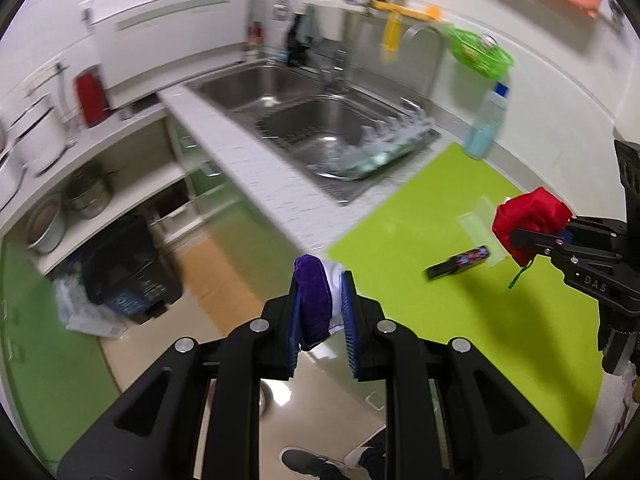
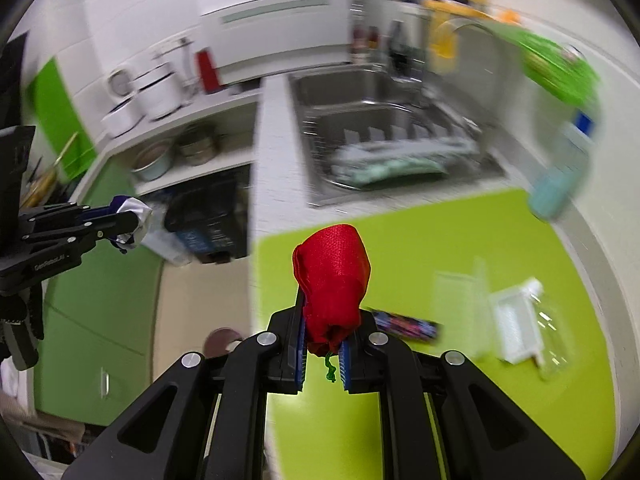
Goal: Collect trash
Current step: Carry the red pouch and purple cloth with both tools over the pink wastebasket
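Note:
My left gripper (image 1: pixel 322 312) is shut on a purple and white crumpled wad (image 1: pixel 316 300), held in the air beyond the counter's edge, above the floor. My right gripper (image 2: pixel 324 332) is shut on a red crumpled bag (image 2: pixel 332 272) with a green string hanging below it, over the lime green mat (image 2: pixel 460 232). In the left wrist view the right gripper (image 1: pixel 520 236) with the red bag (image 1: pixel 530 220) comes in from the right. The right wrist view has the left gripper (image 2: pixel 132 220) and its wad (image 2: pixel 134 216) at the far left. A black bin (image 1: pixel 128 268) stands on the floor under the shelves.
On the mat lie a dark patterned wrapper (image 2: pixel 404 326), a clear plastic lid (image 2: pixel 460 304), a white plastic tray (image 2: pixel 516 328) and a clear bottle (image 2: pixel 556 340). A steel sink (image 1: pixel 304 120) with a dish rack lies behind. A blue bottle (image 1: pixel 486 124) stands by the wall. Pots sit on open shelves (image 1: pixel 76 204).

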